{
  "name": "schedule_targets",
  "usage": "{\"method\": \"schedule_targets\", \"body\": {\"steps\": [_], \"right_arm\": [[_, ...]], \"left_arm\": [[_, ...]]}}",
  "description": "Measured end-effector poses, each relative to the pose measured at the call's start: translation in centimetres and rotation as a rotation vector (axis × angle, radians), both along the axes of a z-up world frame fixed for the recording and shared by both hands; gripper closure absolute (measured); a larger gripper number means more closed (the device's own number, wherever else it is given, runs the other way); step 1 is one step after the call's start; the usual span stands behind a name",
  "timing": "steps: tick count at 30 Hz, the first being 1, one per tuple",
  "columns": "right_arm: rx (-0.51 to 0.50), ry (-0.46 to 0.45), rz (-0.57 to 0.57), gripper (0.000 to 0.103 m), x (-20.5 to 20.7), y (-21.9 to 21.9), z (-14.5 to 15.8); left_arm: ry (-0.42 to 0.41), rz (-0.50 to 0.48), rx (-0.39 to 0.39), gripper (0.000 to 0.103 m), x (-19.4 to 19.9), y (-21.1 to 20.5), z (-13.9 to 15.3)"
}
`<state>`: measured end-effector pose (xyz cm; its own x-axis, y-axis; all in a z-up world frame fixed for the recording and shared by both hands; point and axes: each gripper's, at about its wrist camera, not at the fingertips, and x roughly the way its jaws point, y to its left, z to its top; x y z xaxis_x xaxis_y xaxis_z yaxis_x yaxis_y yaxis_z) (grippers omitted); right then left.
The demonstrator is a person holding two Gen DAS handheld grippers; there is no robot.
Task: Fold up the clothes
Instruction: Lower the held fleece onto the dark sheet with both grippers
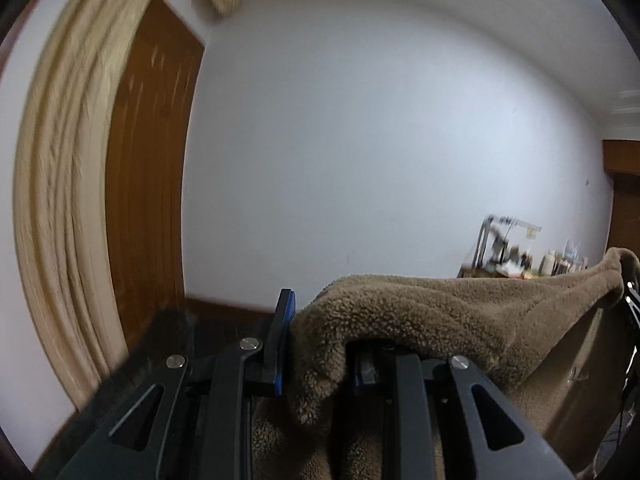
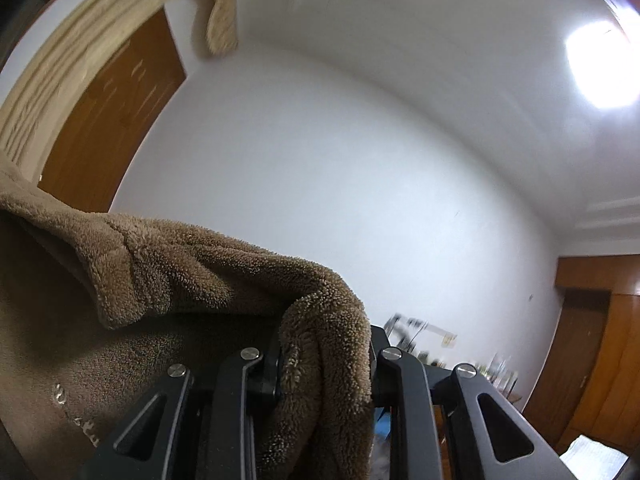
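Fleece fills the lower part of both wrist views: a brown fleece garment [image 1: 420,312] hangs in the air between the two grippers, stretched from one to the other with the white wall [image 1: 360,140] and a wooden door [image 1: 156,160] behind it. The left gripper [image 1: 324,344] is clenched on a bunched edge of the cloth, its blue-padded finger showing at one side and the other finger buried under the pile. The right gripper [image 2: 326,356] grips another bunch of the same garment's edge, the fabric pinched between its two black fingers and spilling down over them. Both cameras tilt upward, toward a ceiling light [image 2: 600,68] and a cream curtain [image 1: 68,168], so no table or bed surface shows under the cloth. As for progress, the garment is lifted and spread by two points on its edge, and no crease or stacked layer can be made out; my reading is that this fits either shaking it out flat or carrying one edge over in a fold, and the pictures do not settle which
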<state>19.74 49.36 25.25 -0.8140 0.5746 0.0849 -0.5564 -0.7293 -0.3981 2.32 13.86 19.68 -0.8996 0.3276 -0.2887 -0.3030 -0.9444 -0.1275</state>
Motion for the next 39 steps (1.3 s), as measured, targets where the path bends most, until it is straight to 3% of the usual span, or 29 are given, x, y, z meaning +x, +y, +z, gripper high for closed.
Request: {"method": "schedule_targets", "body": {"steps": [10, 14, 19, 21, 23, 28, 30, 31, 32, 39], "right_arm": [[-0.127, -0.265, -0.011, 0.079, -10.7, 5.4, -7.9], [-0.193, -0.360, -0.008, 0.079, -11.9, 8.7, -13.0], [-0.359, -0.499, 0.032, 0.079, -13.2, 13.2, -19.6], [-0.374, -0.534, 0.037, 0.079, -13.7, 13.6, -20.8], [-0.377, -0.563, 0.038, 0.079, -14.2, 13.6, -21.7], [-0.377, -0.628, 0.037, 0.073, -15.1, 13.7, -23.8], [-0.380, -0.636, 0.024, 0.064, -15.1, 13.7, -23.9], [-0.383, -0.641, 0.017, 0.044, -15.2, 13.8, -24.0], [-0.391, -0.634, 0.017, 0.030, -15.2, 14.0, -23.8], [-0.446, -0.564, 0.062, 0.028, -13.9, 14.9, -22.9]], "left_arm": [[-0.282, -0.006, -0.101, 0.076, -9.7, 4.8, -10.7], [-0.390, -0.011, -0.142, 0.076, -12.2, 6.5, -14.7], [-0.558, -0.020, -0.181, 0.076, -15.2, 7.9, -19.8], [-0.620, -0.012, -0.176, 0.076, -16.1, 7.8, -21.7], [-0.663, -0.002, -0.170, 0.062, -16.5, 7.7, -22.5], [-0.657, 0.030, -0.174, 0.037, -16.2, 7.6, -23.0], [-0.650, 0.046, -0.185, 0.027, -15.9, 7.4, -22.8], [-0.647, 0.055, -0.190, 0.022, -15.8, 7.4, -22.7], [-0.647, 0.058, -0.189, 0.021, -15.7, 7.3, -22.6], [-0.676, 0.070, -0.187, 0.019, -16.1, 7.6, -21.8]]}}
